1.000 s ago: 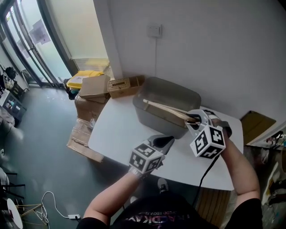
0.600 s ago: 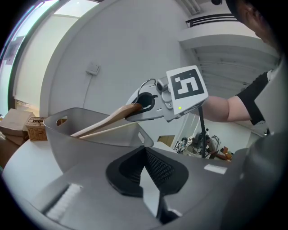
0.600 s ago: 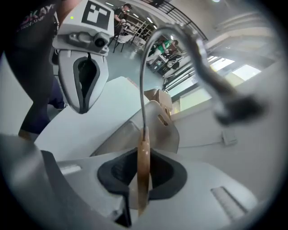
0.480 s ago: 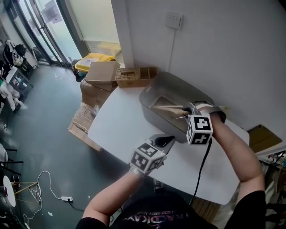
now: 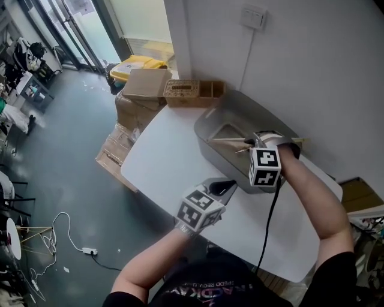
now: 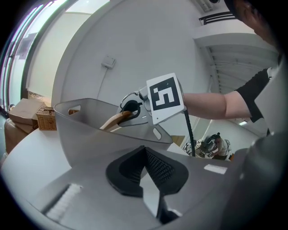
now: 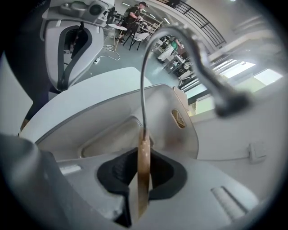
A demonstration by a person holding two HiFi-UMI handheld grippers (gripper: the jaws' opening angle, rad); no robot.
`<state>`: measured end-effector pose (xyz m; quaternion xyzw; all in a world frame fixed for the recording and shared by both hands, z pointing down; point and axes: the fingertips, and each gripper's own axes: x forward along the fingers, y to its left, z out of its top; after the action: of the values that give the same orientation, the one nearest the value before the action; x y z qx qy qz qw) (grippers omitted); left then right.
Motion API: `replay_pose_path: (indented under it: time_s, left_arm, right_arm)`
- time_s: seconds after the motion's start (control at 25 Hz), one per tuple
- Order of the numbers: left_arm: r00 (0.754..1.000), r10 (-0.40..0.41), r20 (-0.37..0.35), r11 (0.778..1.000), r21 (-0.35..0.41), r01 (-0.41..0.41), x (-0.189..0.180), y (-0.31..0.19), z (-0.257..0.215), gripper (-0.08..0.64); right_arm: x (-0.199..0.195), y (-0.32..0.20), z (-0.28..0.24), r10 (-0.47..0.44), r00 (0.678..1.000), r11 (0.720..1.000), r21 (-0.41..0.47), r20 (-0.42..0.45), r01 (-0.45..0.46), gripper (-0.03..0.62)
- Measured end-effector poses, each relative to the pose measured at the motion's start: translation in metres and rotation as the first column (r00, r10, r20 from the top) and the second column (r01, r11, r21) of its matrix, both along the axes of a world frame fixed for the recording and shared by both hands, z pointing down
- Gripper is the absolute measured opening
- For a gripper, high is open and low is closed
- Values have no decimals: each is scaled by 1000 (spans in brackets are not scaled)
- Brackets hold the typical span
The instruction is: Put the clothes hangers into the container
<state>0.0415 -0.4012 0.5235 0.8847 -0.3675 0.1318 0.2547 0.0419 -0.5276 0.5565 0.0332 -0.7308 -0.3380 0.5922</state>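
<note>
A grey plastic container (image 5: 211, 122) stands at the back of the white table (image 5: 168, 159). Above its inside my right gripper (image 5: 257, 144) is shut on a wooden clothes hanger (image 5: 231, 140), which reaches left over the container. In the right gripper view the wooden bar (image 7: 142, 175) is pinched between the pads and its metal hook (image 7: 148, 67) curves up, with the container (image 7: 166, 108) below. My left gripper (image 5: 223, 188) hovers over the table in front of the container's near wall, shut and empty. The left gripper (image 6: 145, 155) looks at the container (image 6: 90, 130) and the hanger (image 6: 114, 120).
A wicker box (image 5: 192, 91) sits at the table's far left corner. Cardboard boxes (image 5: 144, 84) and a yellow bin (image 5: 135, 63) stand beyond on the floor. The wall with a switch (image 5: 252, 17) rises right behind the container. A black cable (image 5: 268, 222) trails from the right gripper.
My right gripper has come down and rolled, bringing the hanger lower over the container. The left gripper has dropped slightly and stayed in front of the container.
</note>
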Motion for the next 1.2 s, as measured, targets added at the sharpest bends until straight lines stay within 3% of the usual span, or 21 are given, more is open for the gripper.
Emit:
replay_pose_path:
  time_s: [0.76, 0.84, 1.2]
  left_arm:
    - [1000, -7, 6, 999, -43, 8, -3, -3, 19, 6]
    - [1000, -6, 5, 999, -35, 6, -4, -2, 17, 6]
    - [1000, 11, 15, 1000, -4, -11, -6, 15, 4, 6]
  right_arm:
    - [-5, 3, 36, -30, 999, 999, 19, -29, 31, 66]
    - [-3, 6, 39, -39, 998, 999, 20, -42, 40, 98]
    - [15, 12, 17, -17, 998, 996, 91, -60, 22, 103]
